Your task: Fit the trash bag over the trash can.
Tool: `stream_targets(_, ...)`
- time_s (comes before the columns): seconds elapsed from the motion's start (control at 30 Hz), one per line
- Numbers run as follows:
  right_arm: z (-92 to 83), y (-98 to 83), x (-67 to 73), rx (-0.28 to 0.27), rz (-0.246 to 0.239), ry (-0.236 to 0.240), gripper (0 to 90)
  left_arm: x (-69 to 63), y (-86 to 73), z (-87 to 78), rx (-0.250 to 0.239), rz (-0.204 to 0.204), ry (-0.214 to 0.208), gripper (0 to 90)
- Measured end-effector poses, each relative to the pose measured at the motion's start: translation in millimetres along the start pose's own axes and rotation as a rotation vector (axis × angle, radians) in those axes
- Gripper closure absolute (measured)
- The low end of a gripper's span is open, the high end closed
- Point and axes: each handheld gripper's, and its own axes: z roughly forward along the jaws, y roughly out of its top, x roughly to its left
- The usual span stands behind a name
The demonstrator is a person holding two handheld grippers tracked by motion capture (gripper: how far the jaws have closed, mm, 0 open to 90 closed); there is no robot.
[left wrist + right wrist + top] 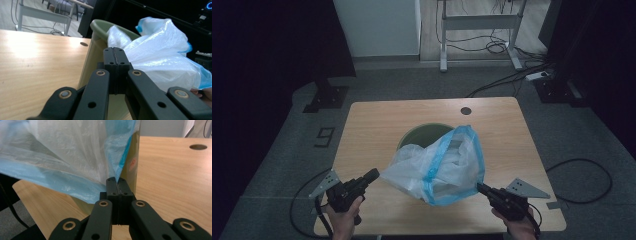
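A white plastic bag with a blue rim (437, 167) is spread in the air over an olive-green bin (422, 132) that stands on the wooden table (377, 120). My left gripper (373, 174) is shut at the bag's pointed left corner. In the left gripper view the closed tips (115, 50) sit against the bag (160, 52) beside the bin's wall (96, 50). My right gripper (480, 187) is shut on the bag's blue edge at the lower right. In the right gripper view that edge (117, 157) runs down into the closed tips (117, 180), with the bin (132, 162) behind.
A round cable hole (466, 110) lies in the table's far right part. Beyond the table are a white cabinet (379, 27), a desk frame (479, 22) and cables on the floor (512, 77). A cable loops on the floor at the right (584, 180).
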Motion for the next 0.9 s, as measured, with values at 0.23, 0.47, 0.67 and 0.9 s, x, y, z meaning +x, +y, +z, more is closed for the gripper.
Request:
stream_targets(0.23,3.9,-1.7,-10.2,0.01,0.037,-0.037,89.0,5.9,-3.9,-1.1,-0.005,-0.028,-0.007,90.0)
stream_targets(0.47,0.9,10.4,-1.9,-0.016,-0.008,-0.04,88.9,-16.9,18.9,0.1,-0.032,0.066,-0.007,72.3)
stream_targets(0.67,-2.0,12.4,-2.0,-0.016,-0.014,-0.05,88.8,-34.6,42.8,0.5,-0.019,0.16,0.025,59.7)
stream_targets(0.9,-6.8,14.9,-3.8,-0.023,-0.02,-0.06,88.8,-47.4,59.9,6.1,0.011,0.231,0.041,51.7)
